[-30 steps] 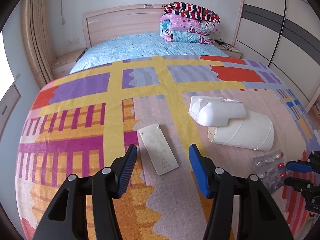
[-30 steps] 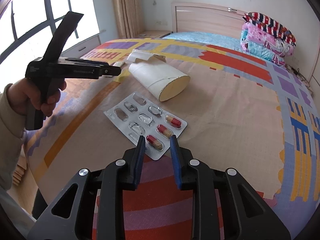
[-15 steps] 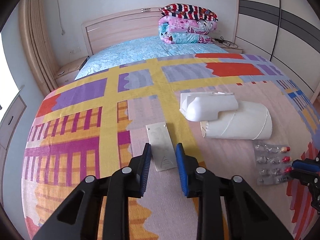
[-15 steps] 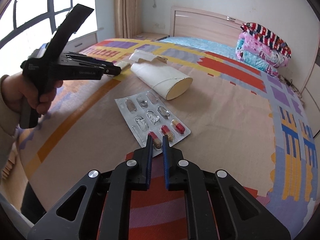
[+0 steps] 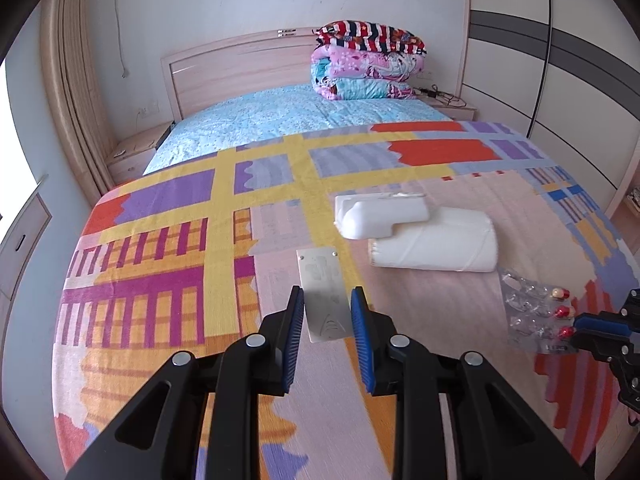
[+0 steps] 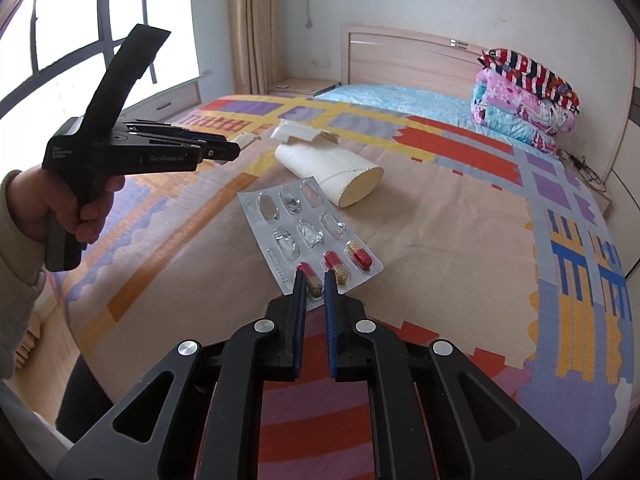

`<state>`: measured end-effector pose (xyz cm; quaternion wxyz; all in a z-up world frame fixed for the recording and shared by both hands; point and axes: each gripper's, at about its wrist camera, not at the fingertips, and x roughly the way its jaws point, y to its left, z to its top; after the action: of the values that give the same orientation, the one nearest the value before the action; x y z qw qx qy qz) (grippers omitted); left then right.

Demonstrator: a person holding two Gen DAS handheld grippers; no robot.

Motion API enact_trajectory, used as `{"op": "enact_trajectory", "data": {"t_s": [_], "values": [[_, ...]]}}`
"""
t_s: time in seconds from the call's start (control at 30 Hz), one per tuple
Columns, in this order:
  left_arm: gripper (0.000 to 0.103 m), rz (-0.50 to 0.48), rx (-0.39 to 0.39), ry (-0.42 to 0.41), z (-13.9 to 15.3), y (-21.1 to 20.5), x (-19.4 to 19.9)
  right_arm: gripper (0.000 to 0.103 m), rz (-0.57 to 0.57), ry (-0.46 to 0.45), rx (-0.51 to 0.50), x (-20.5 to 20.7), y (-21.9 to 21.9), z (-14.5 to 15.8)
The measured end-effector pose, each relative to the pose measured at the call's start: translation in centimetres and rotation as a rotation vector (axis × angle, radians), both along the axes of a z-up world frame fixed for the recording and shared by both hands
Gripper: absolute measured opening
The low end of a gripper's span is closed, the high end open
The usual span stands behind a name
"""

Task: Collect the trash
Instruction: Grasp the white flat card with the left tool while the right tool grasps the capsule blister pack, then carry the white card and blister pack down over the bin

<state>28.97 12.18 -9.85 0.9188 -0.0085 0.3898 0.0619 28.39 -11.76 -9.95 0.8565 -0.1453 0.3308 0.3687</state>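
Both tongs closed in within last second: left tongs (image 5: 327,312) now pinching card (image 5: 322,294), right tongs (image 6: 315,285) pinching blister pack (image 6: 306,232) edge on bed (image 5: 160,280). Lift looks next.

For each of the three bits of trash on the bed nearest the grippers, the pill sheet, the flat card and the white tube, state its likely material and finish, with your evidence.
Blister pack: silvery foil with clear plastic bubbles, glossy; several crushed, three capsules left.
Flat card: looks like thin matt card or plastic, pale grey, faintly printed; uncertain.
White tube: probably cardboard, matt white, with a spiral seam and a tan end.
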Motion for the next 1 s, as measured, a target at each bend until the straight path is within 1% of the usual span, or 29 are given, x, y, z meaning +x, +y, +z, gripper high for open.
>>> {"op": "enact_trajectory", "data": {"t_s": [0.47, 0.6, 0.87, 1.0], "values": [[0.024, -0.041, 0.008, -0.052, 3.3, -3.3, -5.5, 0.009, -0.01, -0.038, 0.031, -3.7, -2.4, 2.3], [0.024, -0.058, -0.009, -0.06, 3.9, -4.1, -7.2, 0.009, -0.015, -0.044, 0.037, -4.8, -3.2, 2.7], [0.024, -0.103, 0.019, -0.079, 4.8, -7.3, -10.5, 0.009, -0.015, -0.043, 0.042, -7.4, -4.9, 2.9], [0.024, -0.119, -0.02, -0.086, 4.9, -8.3, -12.2, 0.009, -0.011, -0.039, 0.051, -9.1, -5.7, 2.9]]}}
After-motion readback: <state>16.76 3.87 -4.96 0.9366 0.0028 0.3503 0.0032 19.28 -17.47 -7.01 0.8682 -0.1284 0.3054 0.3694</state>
